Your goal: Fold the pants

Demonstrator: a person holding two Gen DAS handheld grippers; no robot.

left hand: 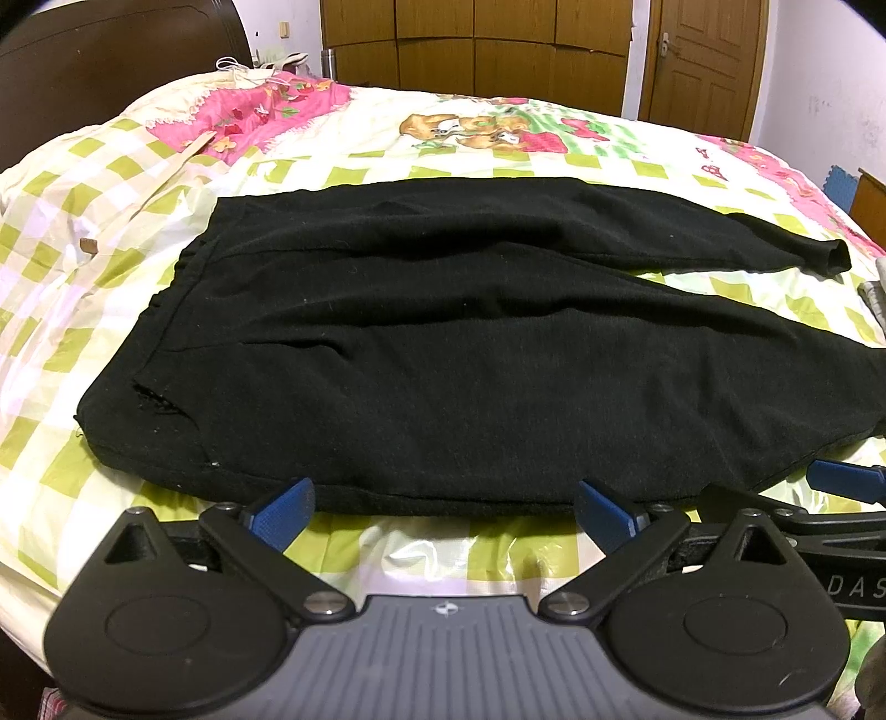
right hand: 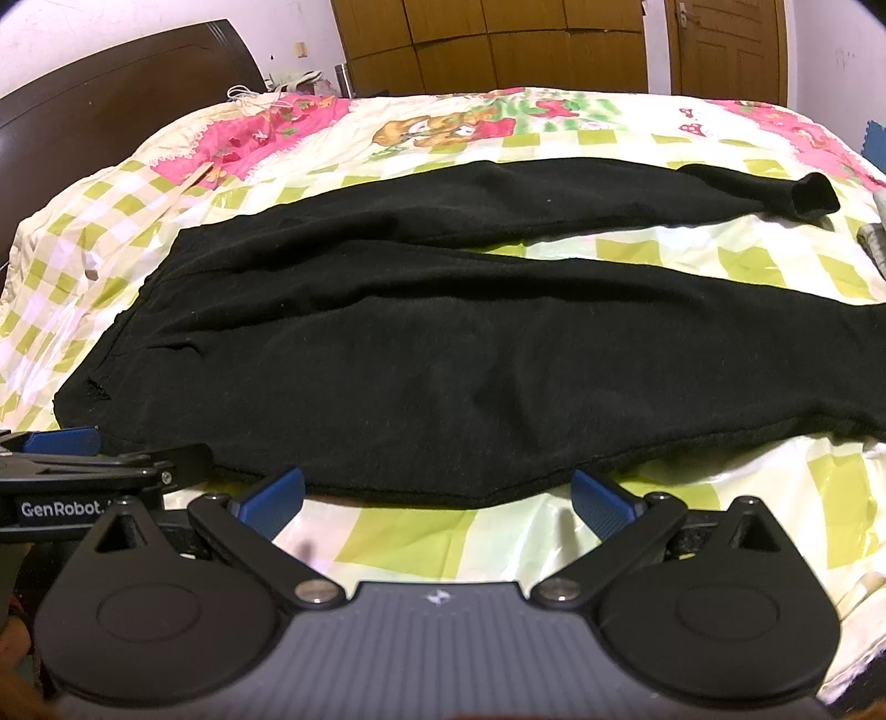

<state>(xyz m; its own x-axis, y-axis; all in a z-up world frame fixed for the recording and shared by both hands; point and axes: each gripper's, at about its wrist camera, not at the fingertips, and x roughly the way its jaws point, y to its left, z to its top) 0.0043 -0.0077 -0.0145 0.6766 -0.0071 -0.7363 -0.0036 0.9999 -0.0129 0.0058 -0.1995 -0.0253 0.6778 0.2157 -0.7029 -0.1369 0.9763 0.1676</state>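
Observation:
Black pants (left hand: 443, 343) lie spread flat on the bed, waistband to the left, two legs running right and parted in a V. The far leg ends in a cuff (left hand: 830, 257). In the right wrist view the same pants (right hand: 443, 343) fill the middle, cuff (right hand: 814, 199) at upper right. My left gripper (left hand: 443, 512) is open, its blue pads just short of the near hem, nothing between them. My right gripper (right hand: 437, 498) is open too, at the near edge of the near leg. Each gripper shows at the other view's side: the right gripper (left hand: 841, 482), the left gripper (right hand: 61, 443).
The bed (left hand: 387, 160) has a green-checked sheet with pink and cartoon prints. A dark headboard (right hand: 111, 72) stands at the left. Wooden wardrobes (left hand: 476, 39) and a door (left hand: 703, 61) line the far wall. A grey cloth (right hand: 875, 243) lies at the right edge.

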